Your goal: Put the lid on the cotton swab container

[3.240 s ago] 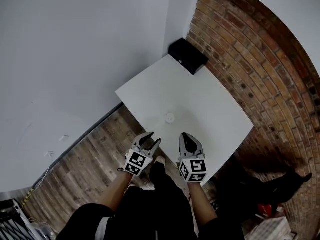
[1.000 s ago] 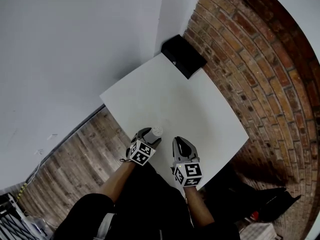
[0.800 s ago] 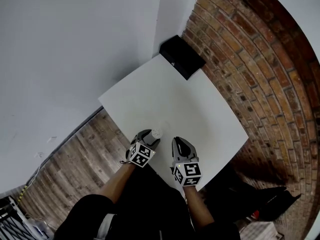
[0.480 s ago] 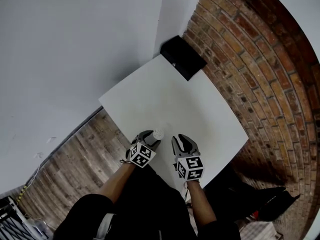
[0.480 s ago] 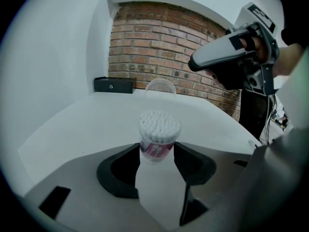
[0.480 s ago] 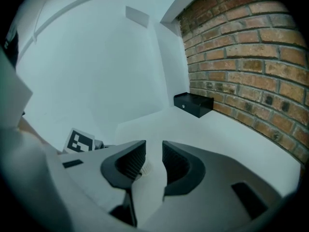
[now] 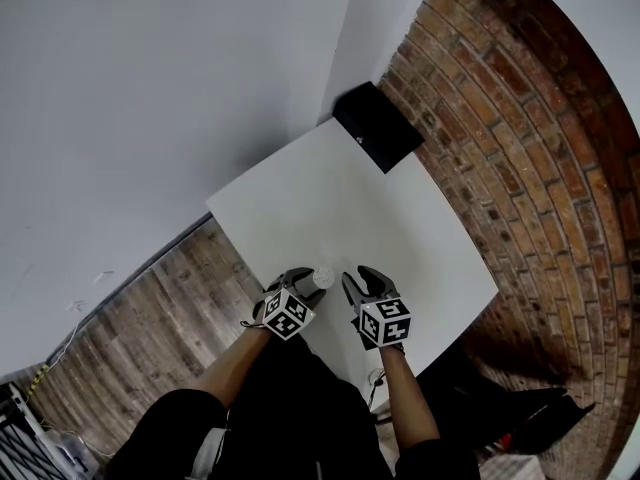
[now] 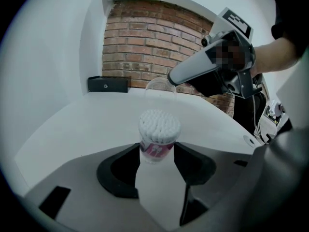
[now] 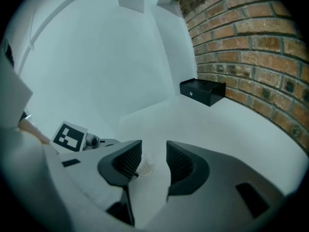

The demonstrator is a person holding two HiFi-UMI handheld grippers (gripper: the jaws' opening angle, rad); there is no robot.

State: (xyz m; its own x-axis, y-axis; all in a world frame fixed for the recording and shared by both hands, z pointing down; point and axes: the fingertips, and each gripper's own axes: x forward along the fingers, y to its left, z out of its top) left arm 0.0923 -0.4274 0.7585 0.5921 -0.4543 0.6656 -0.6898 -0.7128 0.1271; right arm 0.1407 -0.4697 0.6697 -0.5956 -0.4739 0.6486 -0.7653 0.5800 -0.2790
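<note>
Holding the cotton swab container (image 8: 158, 129) upright in our left gripper (image 8: 157, 151), jaws clamped on its sides, we keep it by the near edge of the table (image 7: 390, 208), its swabs uncovered. The clear lid (image 8: 161, 87) shows at the tip of our right gripper (image 9: 148, 154), apart from the container; those jaws are opening, with nothing pressed between the pads. Capping is left to do, we judge. Open tabletop lies far and right, and a black box (image 7: 378, 140) sits at the far corner.
</note>
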